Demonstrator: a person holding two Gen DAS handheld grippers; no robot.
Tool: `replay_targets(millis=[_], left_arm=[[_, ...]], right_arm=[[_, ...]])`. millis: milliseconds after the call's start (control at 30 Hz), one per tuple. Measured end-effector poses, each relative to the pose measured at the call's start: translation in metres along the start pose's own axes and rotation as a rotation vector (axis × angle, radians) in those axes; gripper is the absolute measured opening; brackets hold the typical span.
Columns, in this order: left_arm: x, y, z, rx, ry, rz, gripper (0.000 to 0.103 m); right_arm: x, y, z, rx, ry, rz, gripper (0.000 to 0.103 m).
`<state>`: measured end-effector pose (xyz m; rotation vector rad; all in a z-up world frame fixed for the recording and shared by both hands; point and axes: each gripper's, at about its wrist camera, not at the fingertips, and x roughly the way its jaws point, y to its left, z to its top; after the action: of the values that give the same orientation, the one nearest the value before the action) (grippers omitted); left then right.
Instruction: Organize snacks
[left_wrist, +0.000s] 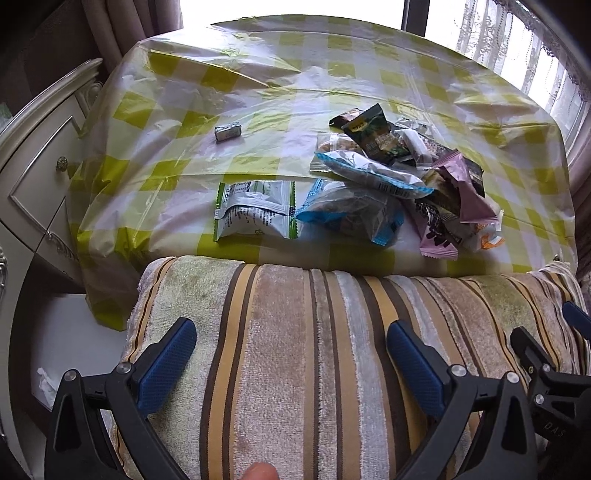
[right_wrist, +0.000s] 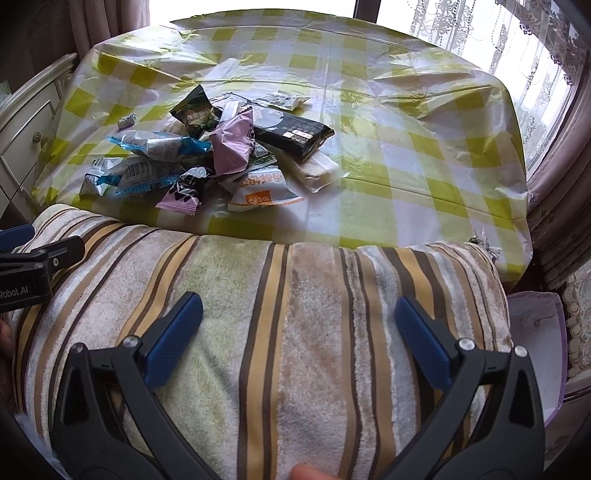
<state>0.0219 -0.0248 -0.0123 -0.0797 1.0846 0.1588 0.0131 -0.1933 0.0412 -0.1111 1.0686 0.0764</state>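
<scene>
Both grippers hang over a striped cushion (left_wrist: 295, 354) that fills the lower half of each view and lies between them and the table (left_wrist: 258, 96). The left gripper (left_wrist: 291, 350) has its blue fingers (left_wrist: 166, 362) spread wide with nothing between them; the right gripper (right_wrist: 297, 325) is likewise spread and empty. The right one's black frame shows at the lower right edge of the left view, and the left one's at the left edge of the right view.

The table wears a green-and-white checked plastic cloth, creased and shiny. The snacks lie in a loose pile (left_wrist: 402, 173), right of centre in the left view and upper left in the right view (right_wrist: 221, 147). A green-edged packet (left_wrist: 255, 210) sits flat just left of the pile, near the table's front edge, beside a blue-edged one (left_wrist: 351, 214). A small silver sweet (left_wrist: 228, 132) lies apart, further left and back.

A cream drawer cabinet (left_wrist: 37, 177) stands against the table's left side. Lace curtains (right_wrist: 517, 44) and bright windows fill the top and right. A lilac bin (right_wrist: 535, 332) stands at the right view's lower right, beside the cushion.
</scene>
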Motion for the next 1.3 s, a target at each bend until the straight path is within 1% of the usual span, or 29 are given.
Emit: replay_targets(millis=[300, 633, 867, 1167, 1267, 1300], left_arm=[[0.0013, 0.0016, -0.0005, -0.017, -0.020, -0.007, 0.103], [0.0028, 0.0005, 0.0000, -0.014, -0.009, -0.008, 0.103], [0.0012, 0.0000, -0.0026, -0.006, -0.018, -0.014, 0.103], [0.0009, 0.0011, -0.0025, 0.008, -0.008, -0.006, 0.103], [0.0000, 0.0031, -0.0030, 0.002, -0.020, -0.019, 0.103], [-0.0018, 0.0060, -0.0024, -0.005, -0.029, -0.035, 0.103]], right_arm=[[-0.0006, -0.0005, -0.0006, 0.000, -0.005, 0.000, 0.103], [-0.0006, -0.0010, -0.0013, 0.000, -0.004, 0.000, 0.103], [-0.0004, -0.0008, -0.0015, 0.002, -0.001, 0.004, 0.103], [-0.0003, -0.0019, -0.0017, 0.005, 0.000, 0.009, 0.103], [0.0000, -0.0019, -0.0011, 0.007, 0.004, 0.014, 0.103], [-0.0003, -0.0028, -0.0002, 0.010, 0.003, 0.020, 0.103]])
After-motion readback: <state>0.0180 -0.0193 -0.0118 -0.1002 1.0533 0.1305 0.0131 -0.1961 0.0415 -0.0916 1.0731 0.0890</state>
